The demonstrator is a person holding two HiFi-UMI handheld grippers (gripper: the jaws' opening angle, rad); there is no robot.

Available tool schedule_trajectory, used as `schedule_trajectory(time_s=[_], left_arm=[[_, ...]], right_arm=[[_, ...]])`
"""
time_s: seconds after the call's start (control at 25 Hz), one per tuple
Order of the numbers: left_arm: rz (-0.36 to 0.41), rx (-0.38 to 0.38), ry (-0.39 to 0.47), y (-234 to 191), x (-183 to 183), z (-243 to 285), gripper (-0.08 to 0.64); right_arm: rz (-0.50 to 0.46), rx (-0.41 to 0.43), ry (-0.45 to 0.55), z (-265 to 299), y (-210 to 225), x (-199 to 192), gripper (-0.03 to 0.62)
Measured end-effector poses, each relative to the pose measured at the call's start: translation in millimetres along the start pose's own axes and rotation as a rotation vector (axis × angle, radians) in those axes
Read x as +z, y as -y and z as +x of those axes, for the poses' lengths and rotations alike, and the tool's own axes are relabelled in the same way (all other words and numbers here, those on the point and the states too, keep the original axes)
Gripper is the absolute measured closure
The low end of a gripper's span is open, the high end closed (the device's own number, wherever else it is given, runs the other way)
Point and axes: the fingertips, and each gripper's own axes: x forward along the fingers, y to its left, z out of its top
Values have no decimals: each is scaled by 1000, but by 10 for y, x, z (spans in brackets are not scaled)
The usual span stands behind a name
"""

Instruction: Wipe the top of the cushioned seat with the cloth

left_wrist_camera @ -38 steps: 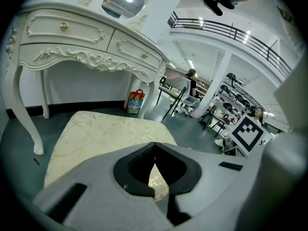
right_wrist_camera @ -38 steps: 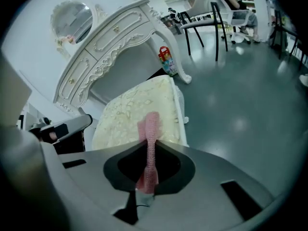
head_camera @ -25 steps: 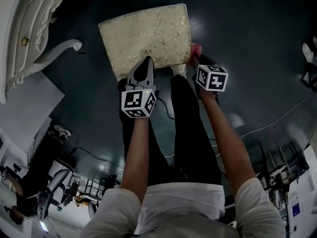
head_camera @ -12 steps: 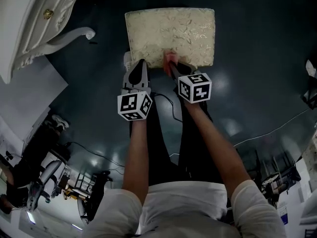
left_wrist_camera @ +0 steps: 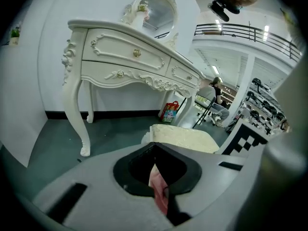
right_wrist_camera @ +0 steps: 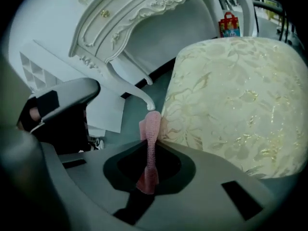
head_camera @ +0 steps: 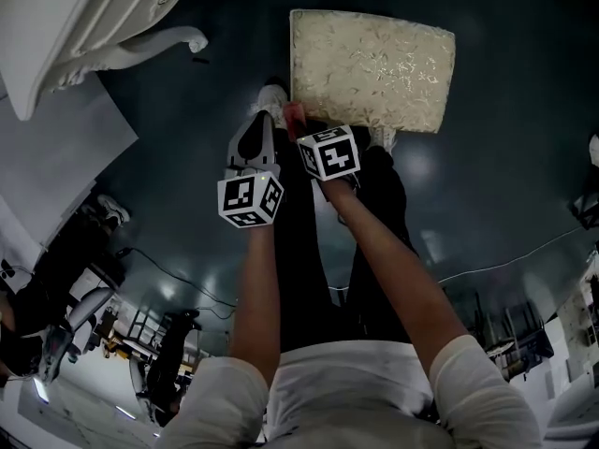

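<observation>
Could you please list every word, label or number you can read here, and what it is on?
None can be read.
The colourful bag under the dressing table carries print too small to read.
The two marker cubes show only square patterns, no letters.

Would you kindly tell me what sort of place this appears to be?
Probably a large indoor hall with a staged furniture corner: a white dressing table with mirror near a cushioned seat, and beyond them an upper balcony railing and office chairs.

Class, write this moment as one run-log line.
stage: wipe | right tongs: clamp cloth at near-left corner of seat | left tongs: shut, empty
</observation>
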Motion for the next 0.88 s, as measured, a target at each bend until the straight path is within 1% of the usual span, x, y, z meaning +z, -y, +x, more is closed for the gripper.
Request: schedule_trajectory(time_s=[0.12, 0.2, 0.36, 0.64, 0.88], left_arm=[[6, -1, -6, -41, -16, 25, 548], [8, -8, -7, -16, -14, 43, 548], [10, -24, -8, 112, -8, 90, 548], [34, -82, -23, 609, -73, 303, 548], [69, -135, -44, 1110, -159, 478, 548]], right_arm=[[-19, -14, -23, 35, 29, -9, 563], [-36, -22, -17, -27, 67, -10, 563], [-26, -28, 3, -225, 222, -72, 563], [-8, -60, 38, -635, 710, -214, 563], [-34, -87, 58, -1008, 1149, -344, 563]])
